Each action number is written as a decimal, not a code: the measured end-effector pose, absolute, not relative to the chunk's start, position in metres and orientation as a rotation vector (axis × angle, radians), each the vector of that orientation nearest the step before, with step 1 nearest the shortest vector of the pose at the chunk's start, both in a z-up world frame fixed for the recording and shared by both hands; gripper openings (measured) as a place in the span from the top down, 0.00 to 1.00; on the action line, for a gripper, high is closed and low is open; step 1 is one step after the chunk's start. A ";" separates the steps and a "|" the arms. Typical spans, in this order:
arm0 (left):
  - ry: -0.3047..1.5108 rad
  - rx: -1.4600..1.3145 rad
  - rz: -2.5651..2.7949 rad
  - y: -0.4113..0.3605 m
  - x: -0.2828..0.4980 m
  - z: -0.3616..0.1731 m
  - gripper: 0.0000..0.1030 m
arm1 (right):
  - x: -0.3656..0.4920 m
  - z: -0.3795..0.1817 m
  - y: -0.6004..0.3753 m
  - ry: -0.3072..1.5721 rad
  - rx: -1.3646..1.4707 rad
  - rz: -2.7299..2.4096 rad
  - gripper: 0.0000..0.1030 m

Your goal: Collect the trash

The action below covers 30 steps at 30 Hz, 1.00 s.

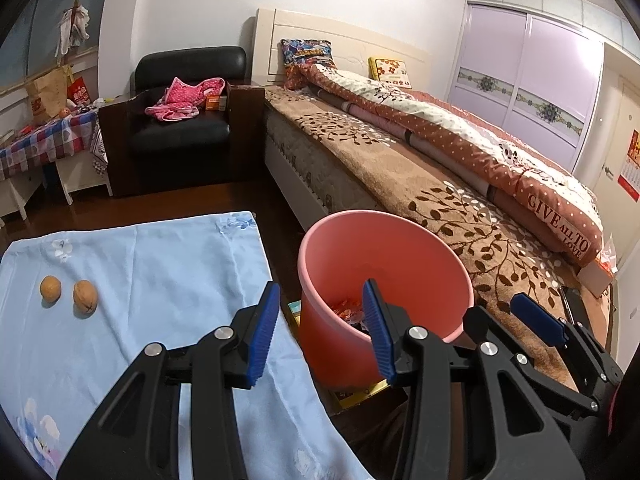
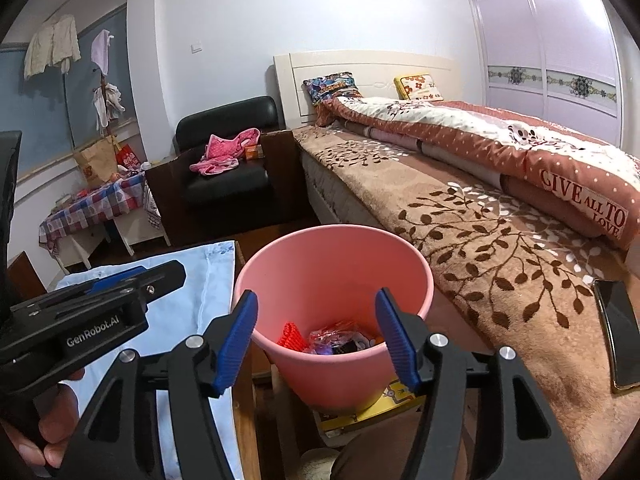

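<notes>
Both views are evenly and fairly brightly lit by soft indoor light, with a cool, faintly bluish cast on the white wall [image 2: 320,8]. Shadows are weak and diffuse. The fisheye lens bends the wardrobe [image 1: 532,80] and the bed [image 1: 440,184] toward the edges, and black vignetting fills the corners. Focus is sharp, with slight softness at the rim and no motion blur.

The left gripper [image 1: 320,328] stood with its jaws apart and nothing between them. Ahead of its right finger sat a pink bucket [image 1: 384,256] with wrappers [image 1: 346,308] in the bottom. Under and left of the left finger lay a pale blue cloth [image 1: 160,272], two walnuts [image 1: 68,292] resting far left. The right gripper [image 1: 536,316] showed past the bucket's right side, against the bed [image 1: 400,160].
</notes>
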<state>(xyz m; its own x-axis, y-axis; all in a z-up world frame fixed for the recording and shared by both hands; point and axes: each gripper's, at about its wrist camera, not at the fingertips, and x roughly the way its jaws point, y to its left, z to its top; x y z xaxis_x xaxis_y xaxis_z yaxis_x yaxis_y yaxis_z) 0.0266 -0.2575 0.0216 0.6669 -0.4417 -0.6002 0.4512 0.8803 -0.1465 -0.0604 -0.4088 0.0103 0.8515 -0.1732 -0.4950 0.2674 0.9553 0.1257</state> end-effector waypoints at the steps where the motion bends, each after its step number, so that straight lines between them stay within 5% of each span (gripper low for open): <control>1: 0.671 0.011 -0.501 -0.255 0.025 0.022 0.58 | -0.061 0.011 -0.408 0.499 0.192 -0.239 0.41; 30: 0.658 -0.041 -0.525 -0.224 0.008 0.027 0.58 | -0.073 0.024 -0.392 0.485 0.183 -0.286 0.41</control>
